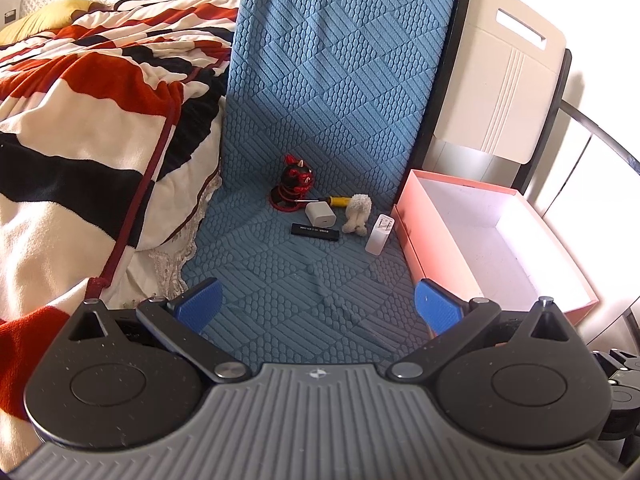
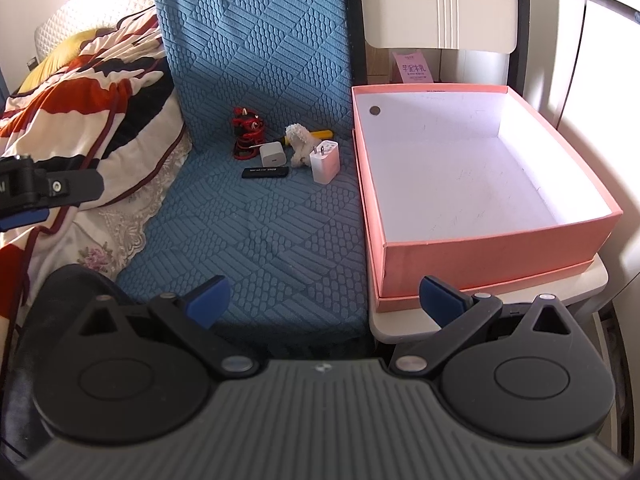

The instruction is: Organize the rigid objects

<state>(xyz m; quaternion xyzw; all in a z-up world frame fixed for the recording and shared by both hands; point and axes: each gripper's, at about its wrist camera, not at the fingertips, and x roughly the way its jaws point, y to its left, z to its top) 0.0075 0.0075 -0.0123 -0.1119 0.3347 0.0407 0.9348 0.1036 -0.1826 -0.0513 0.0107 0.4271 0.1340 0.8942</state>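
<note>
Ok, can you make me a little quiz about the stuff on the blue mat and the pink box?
1. True or false: the pink box already holds the yellow-handled screwdriver.
2. Which thing lies nearest the pink box: A the black stick, B the tall white charger, C the red and black figurine?
3. Fill in: both the left hand-held gripper and the right hand-held gripper have their jaws ____.

Key: 1 false, it lies on the blue mat. 2 B. 3 open, holding nothing.
</note>
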